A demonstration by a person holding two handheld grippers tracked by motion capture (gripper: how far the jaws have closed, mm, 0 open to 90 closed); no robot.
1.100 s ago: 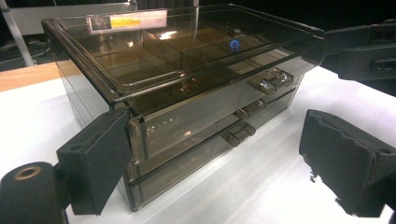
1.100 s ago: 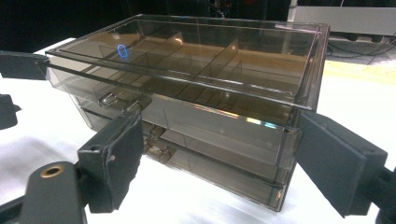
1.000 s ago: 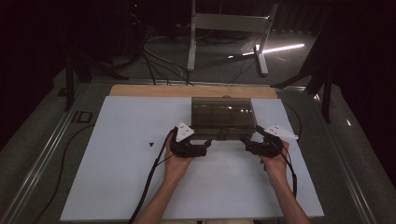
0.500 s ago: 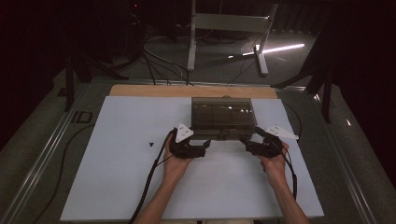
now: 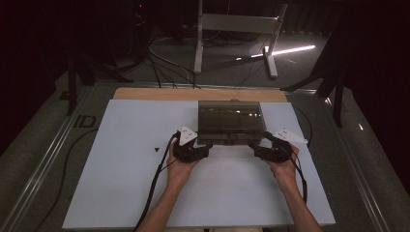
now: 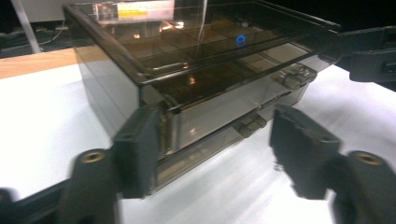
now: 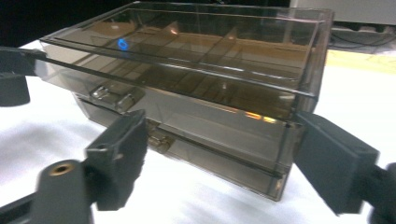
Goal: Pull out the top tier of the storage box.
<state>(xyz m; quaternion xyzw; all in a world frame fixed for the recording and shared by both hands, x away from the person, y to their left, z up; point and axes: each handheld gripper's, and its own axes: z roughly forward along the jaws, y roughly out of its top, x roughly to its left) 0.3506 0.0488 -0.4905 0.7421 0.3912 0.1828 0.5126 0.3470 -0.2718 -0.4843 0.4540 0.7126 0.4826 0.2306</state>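
A smoked, see-through plastic organiser box (image 5: 231, 123) sits toward the far middle of the white surface (image 5: 121, 193), its lid down and its latches facing the person. The left tongs (image 5: 205, 146) straddle the box's near left corner; in the left gripper view (image 6: 212, 140) their jaws have just been closing, one against the corner, the other clear of the front wall. The right tongs (image 5: 255, 147) straddle the near right corner, also closing a little; in the right gripper view (image 7: 219, 154) both jaws are spread, one pad just beside the end wall, gripping nothing firmly yet.
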